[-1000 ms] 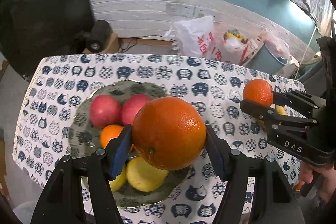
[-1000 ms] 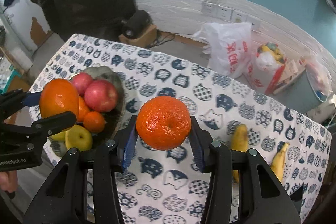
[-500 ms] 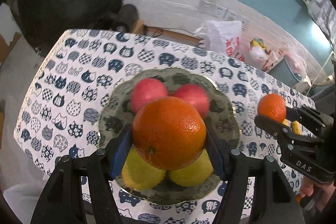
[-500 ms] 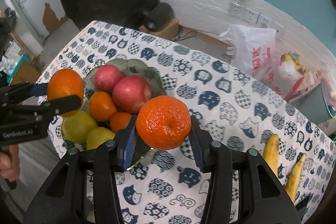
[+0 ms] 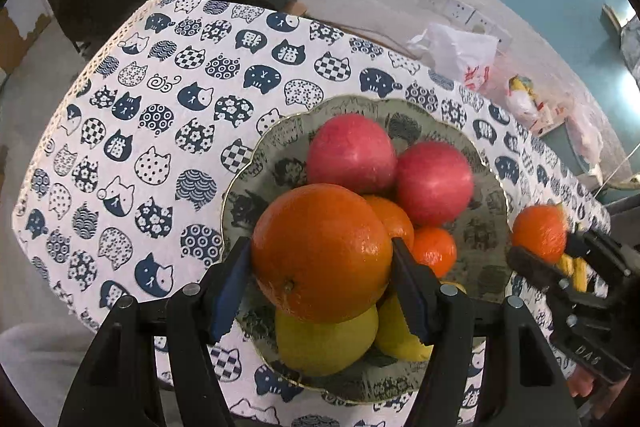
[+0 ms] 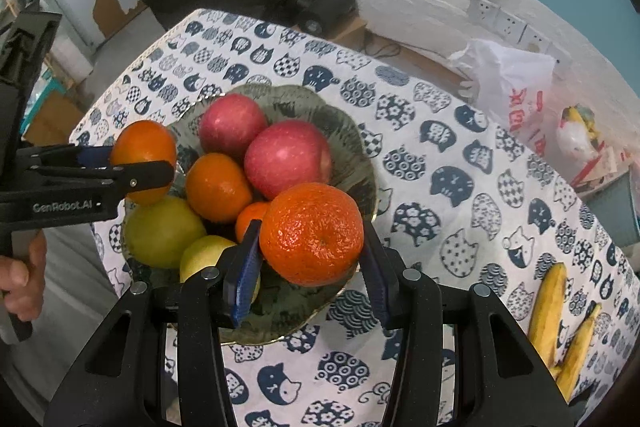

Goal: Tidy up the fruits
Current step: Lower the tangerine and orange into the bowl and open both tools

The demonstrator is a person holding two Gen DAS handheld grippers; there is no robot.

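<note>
the left gripper (image 5: 322, 291) is clamped on a large orange (image 5: 322, 253), its blue pads pressing the fruit at nine and three o'clock. the orange hangs above the near half of a grey-green patterned bowl (image 5: 280, 147), over a yellow-green fruit (image 5: 326, 345) at six o'clock in the bowl. the right gripper (image 6: 310, 273) is closed on a smaller mandarin (image 6: 312, 233), which hangs above the bowl's rim at about four o'clock in the right wrist view. in the bowl, going from near to far in the left wrist view, lie a second yellow-green fruit (image 5: 396, 333), a small mandarin in the bowl (image 5: 434, 251), an orange in the bowl (image 5: 394, 219) and two red apples (image 5: 352, 153) side by side toward twelve o'clock. the bowl stands on a white tablecloth (image 5: 152, 131) printed with dark blue cat faces. at four o'clock from the bowl, well apart on the cloth, lie bananas (image 6: 556, 315). a person's hand (image 6: 22, 273) grips the left gripper's handle. beyond the table's far edge, at one o'clock, a white plastic bag (image 6: 508, 83) rests by the pale wall.
</note>
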